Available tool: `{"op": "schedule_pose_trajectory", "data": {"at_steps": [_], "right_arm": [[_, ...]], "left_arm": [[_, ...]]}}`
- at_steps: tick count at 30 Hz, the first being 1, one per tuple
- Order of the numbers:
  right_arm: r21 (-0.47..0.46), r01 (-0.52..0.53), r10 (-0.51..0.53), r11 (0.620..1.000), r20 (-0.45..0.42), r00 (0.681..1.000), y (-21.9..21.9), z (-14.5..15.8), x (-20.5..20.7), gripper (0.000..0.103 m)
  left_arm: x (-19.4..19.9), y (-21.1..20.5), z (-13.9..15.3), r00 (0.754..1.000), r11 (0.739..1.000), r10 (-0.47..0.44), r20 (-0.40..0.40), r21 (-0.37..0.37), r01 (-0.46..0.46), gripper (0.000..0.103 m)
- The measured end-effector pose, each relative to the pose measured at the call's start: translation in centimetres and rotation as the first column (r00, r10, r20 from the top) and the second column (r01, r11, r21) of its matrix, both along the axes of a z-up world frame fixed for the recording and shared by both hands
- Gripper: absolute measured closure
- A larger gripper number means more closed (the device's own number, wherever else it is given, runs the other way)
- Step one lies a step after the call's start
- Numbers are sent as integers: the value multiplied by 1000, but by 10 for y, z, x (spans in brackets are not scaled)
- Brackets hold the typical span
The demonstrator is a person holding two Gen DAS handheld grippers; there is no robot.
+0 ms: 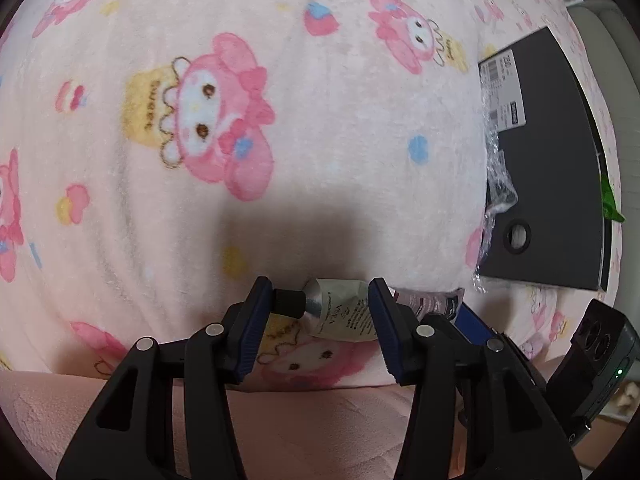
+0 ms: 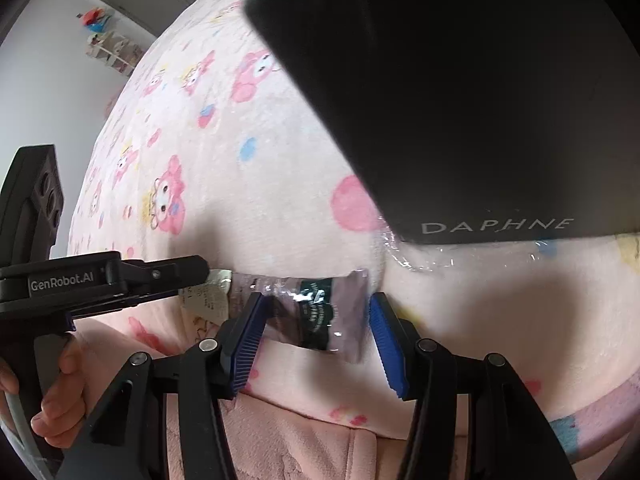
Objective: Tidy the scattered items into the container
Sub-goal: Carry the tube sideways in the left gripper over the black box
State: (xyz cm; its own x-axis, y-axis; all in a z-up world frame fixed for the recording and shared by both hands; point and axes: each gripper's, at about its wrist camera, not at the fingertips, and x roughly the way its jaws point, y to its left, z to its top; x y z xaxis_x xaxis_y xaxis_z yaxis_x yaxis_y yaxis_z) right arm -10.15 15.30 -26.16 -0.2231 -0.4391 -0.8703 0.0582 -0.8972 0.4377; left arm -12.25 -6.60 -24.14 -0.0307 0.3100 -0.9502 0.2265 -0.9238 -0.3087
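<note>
Spread fingers (image 1: 260, 320) straddle tube (image 1: 344, 314); sachet (image 1: 430, 300) seemingly half-hidden.

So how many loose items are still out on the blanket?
2: a cream tube between the left gripper's open fingers, and a purple sachet beside it, between the right gripper's.

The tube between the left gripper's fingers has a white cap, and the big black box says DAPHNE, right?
Not quite. The tube between the left gripper fingers has a black cap, not white; the left wrist view shows it. The big black box does say DAPHNE, as the right wrist view shows.
</note>
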Motion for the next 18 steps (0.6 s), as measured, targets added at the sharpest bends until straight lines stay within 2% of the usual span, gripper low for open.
{"op": "schedule_pose_trajectory", "data": {"at_steps": [7, 10, 14, 18], "right_arm": [[13, -15, 15, 1000, -27, 1000, -3, 6, 3, 55], [17, -24, 25, 1000, -41, 999, -3, 15, 7, 55], [-7, -65, 64, 998, -99, 993, -3, 40, 16, 55], [-37, -56, 49, 998, -178, 983, 1, 76, 17, 55]], "left_arm": [[4, 0, 13, 999, 1000, -2, -51, 19, 3, 53], [9, -2, 32, 996, 1000, -4, -92, 28, 7, 53], [16, -5, 58, 989, 999, -7, -149, 38, 13, 53], [23, -7, 84, 979, 999, -9, -205, 48, 19, 53]]}}
